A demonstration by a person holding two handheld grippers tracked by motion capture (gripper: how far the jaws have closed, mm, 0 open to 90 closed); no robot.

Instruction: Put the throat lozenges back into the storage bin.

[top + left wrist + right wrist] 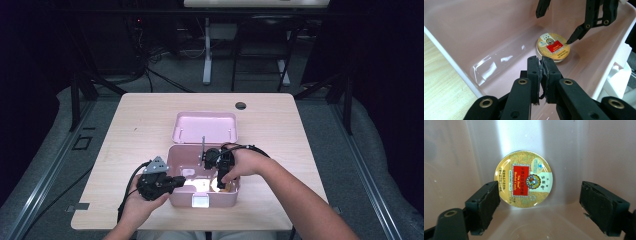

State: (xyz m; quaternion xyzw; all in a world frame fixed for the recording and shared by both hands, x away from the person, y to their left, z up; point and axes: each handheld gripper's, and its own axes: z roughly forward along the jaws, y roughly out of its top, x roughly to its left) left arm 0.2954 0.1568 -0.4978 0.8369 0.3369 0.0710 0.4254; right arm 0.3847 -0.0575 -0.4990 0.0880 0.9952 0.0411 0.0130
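Lying between open right gripper (539, 207) jaws: tin (524, 178).

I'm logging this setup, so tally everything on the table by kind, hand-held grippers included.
Pink box with open lid: 1
Round gold candy tin: 1
Hand-held grippers, left hand-held gripper and right hand-held gripper: 2
Total: 4

1. A rectangular table with a pale wooden top (135, 150) carries the things; a small round dark hole (241, 105) sits near its far edge
2. An open pink plastic box (176, 198) stands on it near the near edge, about midway between the side edges
3. The box's flat pink lid (205, 127) lies back toward the far edge
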